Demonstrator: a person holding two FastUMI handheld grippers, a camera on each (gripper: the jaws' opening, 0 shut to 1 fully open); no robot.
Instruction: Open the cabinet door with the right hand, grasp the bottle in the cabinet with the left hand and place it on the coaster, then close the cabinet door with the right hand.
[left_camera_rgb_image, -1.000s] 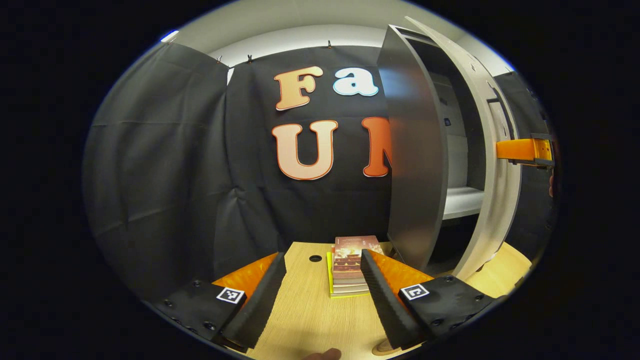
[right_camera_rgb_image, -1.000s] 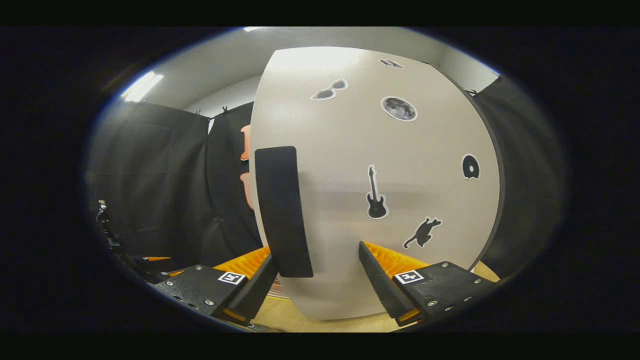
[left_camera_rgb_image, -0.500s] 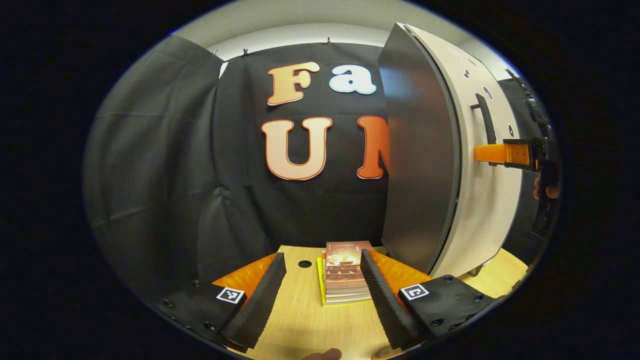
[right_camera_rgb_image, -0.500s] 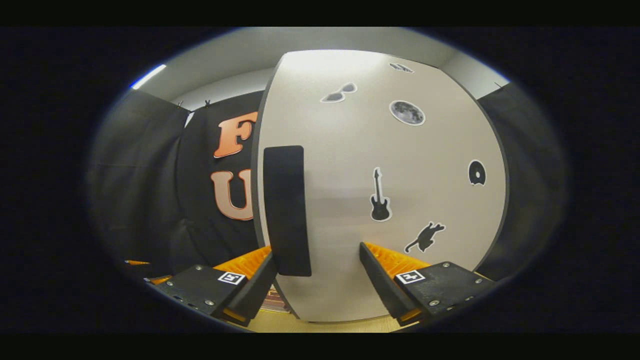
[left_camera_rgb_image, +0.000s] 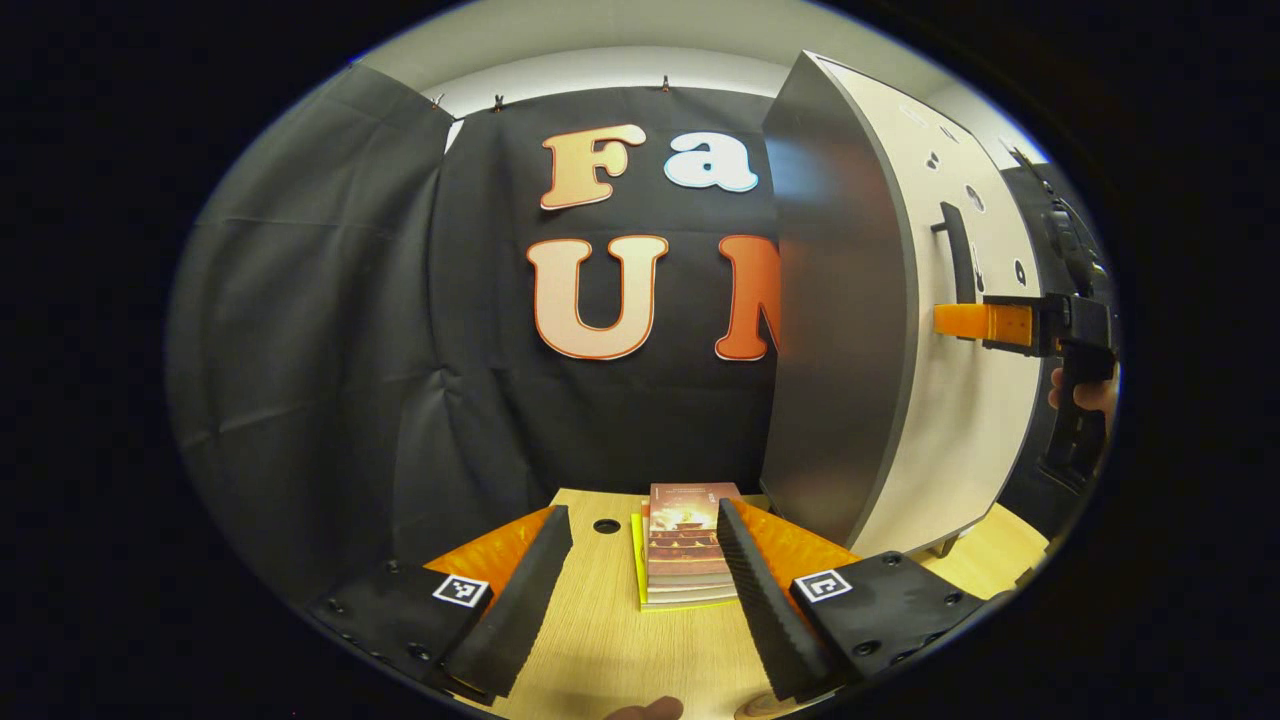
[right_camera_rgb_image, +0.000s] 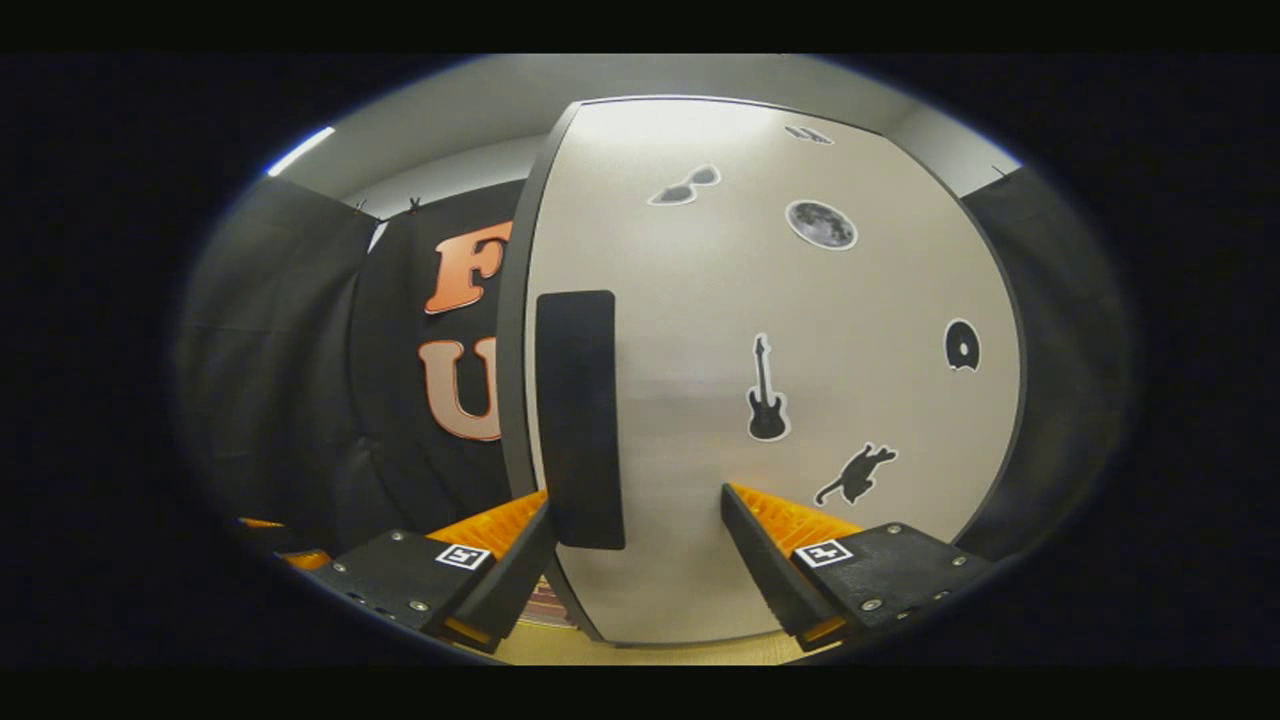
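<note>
left gripper view: tall grey cabinet door with black bar handle (left_camera_rgb_image: 985, 300) had swung shut against the cabinet, interior and bottle hidden; left gripper (left_camera_rgb_image: 630, 585) jaws apart, empty, over stacked books (left_camera_rgb_image: 685, 545) left of door | right gripper view: right gripper (right_camera_rgb_image: 640, 560) jaws apart beside door (right_camera_rgb_image: 770, 400), clamping nothing; closing judged done

No readable text on the cabinet door (right_camera_rgb_image: 760, 300) or books (left_camera_rgb_image: 685, 545).
</note>
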